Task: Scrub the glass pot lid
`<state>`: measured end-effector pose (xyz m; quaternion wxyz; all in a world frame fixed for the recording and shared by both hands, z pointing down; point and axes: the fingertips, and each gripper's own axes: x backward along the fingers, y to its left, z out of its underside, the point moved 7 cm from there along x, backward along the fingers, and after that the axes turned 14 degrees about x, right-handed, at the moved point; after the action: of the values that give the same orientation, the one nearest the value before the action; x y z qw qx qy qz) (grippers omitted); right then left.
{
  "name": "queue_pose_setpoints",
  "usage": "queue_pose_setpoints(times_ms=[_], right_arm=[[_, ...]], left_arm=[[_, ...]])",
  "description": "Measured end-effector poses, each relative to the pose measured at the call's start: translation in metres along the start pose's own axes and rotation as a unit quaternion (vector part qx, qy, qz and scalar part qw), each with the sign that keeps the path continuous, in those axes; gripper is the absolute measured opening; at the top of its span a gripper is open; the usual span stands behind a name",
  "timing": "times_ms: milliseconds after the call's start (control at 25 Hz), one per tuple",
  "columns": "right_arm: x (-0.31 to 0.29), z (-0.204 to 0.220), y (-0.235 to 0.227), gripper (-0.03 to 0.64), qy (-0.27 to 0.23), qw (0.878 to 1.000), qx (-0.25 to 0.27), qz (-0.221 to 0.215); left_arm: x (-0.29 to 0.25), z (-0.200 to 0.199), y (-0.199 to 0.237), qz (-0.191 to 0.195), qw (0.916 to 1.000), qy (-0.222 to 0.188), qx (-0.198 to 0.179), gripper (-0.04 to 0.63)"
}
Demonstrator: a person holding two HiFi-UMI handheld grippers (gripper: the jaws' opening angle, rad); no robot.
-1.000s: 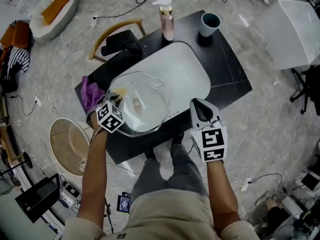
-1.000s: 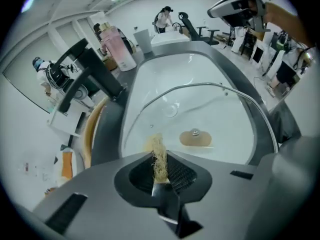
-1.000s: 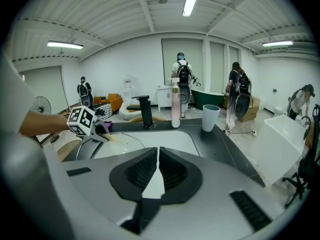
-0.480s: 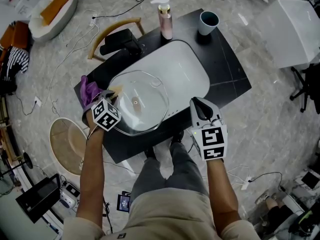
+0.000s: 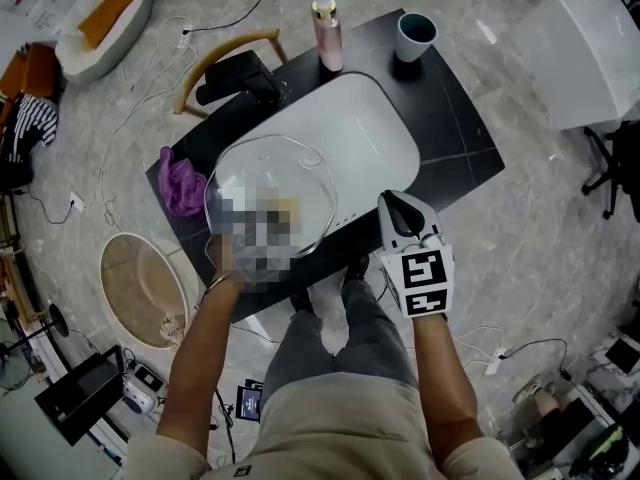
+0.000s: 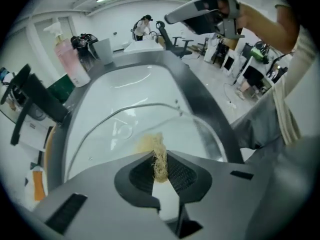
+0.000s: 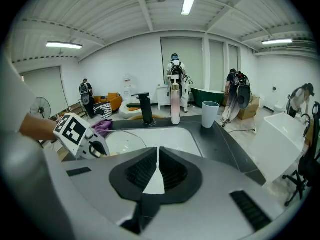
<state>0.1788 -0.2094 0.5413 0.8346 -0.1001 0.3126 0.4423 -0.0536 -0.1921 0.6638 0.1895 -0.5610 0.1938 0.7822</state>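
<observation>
The glass pot lid (image 5: pixel 262 173) lies over the left part of the white sink (image 5: pixel 375 133). My left gripper (image 5: pixel 272 218), partly under a mosaic patch in the head view, reaches over the lid's near side. It is shut on a tan fibrous scrubber (image 6: pixel 157 156), which rests against the glass lid (image 6: pixel 125 126). My right gripper (image 5: pixel 400 211) hovers off the sink's near right edge, shut with nothing between its fingers (image 7: pixel 158 156). It is apart from the lid (image 7: pixel 127 140). The right gripper view shows the left gripper's marker cube (image 7: pixel 75 130).
A pink pump bottle (image 5: pixel 326 30), a teal cup (image 5: pixel 416 40) and a black faucet (image 5: pixel 240 80) stand along the far side of the black counter (image 5: pixel 462 153). A purple cloth (image 5: pixel 182 183) lies left of the lid. A round stool (image 5: pixel 140 288) and cables are on the floor.
My left gripper has moved with the scrubber from the lid's left rim toward its near middle. The right gripper has stayed where it was.
</observation>
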Motion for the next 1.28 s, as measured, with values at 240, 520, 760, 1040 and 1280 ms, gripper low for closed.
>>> queue_pose_setpoints(times_ms=[240, 520, 760, 1040, 1280], right_arm=[[0.002, 0.001, -0.001, 0.028, -0.001, 1.0, 0.0, 0.002], [0.005, 0.0, -0.003, 0.028, -0.001, 1.0, 0.001, 0.004], [0.003, -0.002, -0.002, 0.028, -0.001, 1.0, 0.004, 0.003], [-0.003, 0.002, 0.003, 0.028, 0.004, 1.0, 0.002, -0.001], [-0.007, 0.006, 0.009, 0.028, 0.006, 1.0, -0.003, -0.004]], left_arm=[[-0.004, -0.039, -0.054, 0.112, 0.9924, -0.049, 0.012, 0.046], [0.002, -0.038, -0.055, 0.114, 0.9928, -0.036, 0.003, 0.046], [0.007, -0.029, -0.053, 0.112, 0.9933, -0.027, 0.001, 0.046], [0.017, 0.018, -0.019, 0.07, 0.9974, 0.018, 0.008, 0.046], [0.037, 0.061, 0.043, -0.023, 0.9967, 0.076, 0.019, 0.046]])
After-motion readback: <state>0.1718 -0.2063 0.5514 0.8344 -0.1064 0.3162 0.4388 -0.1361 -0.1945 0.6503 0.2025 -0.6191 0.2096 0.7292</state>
